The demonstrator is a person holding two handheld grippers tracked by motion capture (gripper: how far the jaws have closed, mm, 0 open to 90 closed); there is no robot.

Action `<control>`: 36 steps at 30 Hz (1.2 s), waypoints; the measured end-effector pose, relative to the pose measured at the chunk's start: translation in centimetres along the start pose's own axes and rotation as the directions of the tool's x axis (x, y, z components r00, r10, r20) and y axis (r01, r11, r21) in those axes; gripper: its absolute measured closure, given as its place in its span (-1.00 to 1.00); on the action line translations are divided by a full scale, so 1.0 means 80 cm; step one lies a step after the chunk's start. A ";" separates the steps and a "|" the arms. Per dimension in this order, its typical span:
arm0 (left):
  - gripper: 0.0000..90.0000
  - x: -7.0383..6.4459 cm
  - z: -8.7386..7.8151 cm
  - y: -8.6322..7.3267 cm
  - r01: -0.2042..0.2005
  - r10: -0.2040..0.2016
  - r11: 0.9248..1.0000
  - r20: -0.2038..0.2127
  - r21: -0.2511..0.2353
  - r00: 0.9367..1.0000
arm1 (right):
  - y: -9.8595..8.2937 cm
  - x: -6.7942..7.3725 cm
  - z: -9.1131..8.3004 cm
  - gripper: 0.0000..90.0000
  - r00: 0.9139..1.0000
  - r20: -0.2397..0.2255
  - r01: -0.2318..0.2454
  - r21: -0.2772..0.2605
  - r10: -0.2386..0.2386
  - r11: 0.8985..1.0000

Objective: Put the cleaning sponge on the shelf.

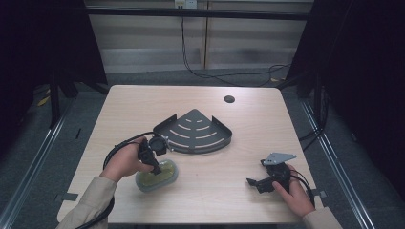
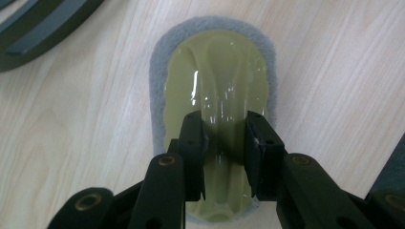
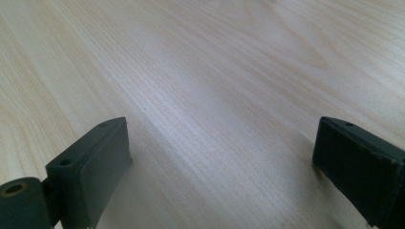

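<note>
The left claw [image 1: 155, 168] stands over a scrubbing pad [image 1: 156, 175], an oval with a glossy olive-green plastic back and a grey fibre rim, lying flat on the desk [image 1: 143, 102] at its near left. In the left gripper view the two jaws straddle the raised ridge along the pad's back [image 2: 217, 71], closed onto it or nearly so; that ridge is the only part proud enough to pinch, which is likely why the claw comes straight down on it. Just beyond the pad, toward the far right, sits a dark quarter-round corner shelf [image 1: 195, 130] with curved slots, apart from the pad. The right claw [image 1: 255, 183] rests low at the near right, its jaws spread wide over bare wood [image 3: 215, 95], holding nothing and well clear of the work.
</note>
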State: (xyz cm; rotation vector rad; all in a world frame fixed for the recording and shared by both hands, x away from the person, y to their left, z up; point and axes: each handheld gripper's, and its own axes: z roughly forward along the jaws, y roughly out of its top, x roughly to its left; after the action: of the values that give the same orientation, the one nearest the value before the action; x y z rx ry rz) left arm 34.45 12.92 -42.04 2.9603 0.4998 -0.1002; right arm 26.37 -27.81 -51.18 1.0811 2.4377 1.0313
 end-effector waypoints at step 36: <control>0.58 0.031 -0.077 0.008 0.221 -0.221 0.975 -0.007 -0.037 0.975 | 0.000 0.000 0.000 -0.89 1.000 0.002 0.001 -0.003 -0.001 1.000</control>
State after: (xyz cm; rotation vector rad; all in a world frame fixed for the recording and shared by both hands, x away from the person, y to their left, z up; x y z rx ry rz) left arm 37.26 14.01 -36.08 2.8611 0.8230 -0.0966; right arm 26.39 -27.80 -51.19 1.0788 2.4348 1.0326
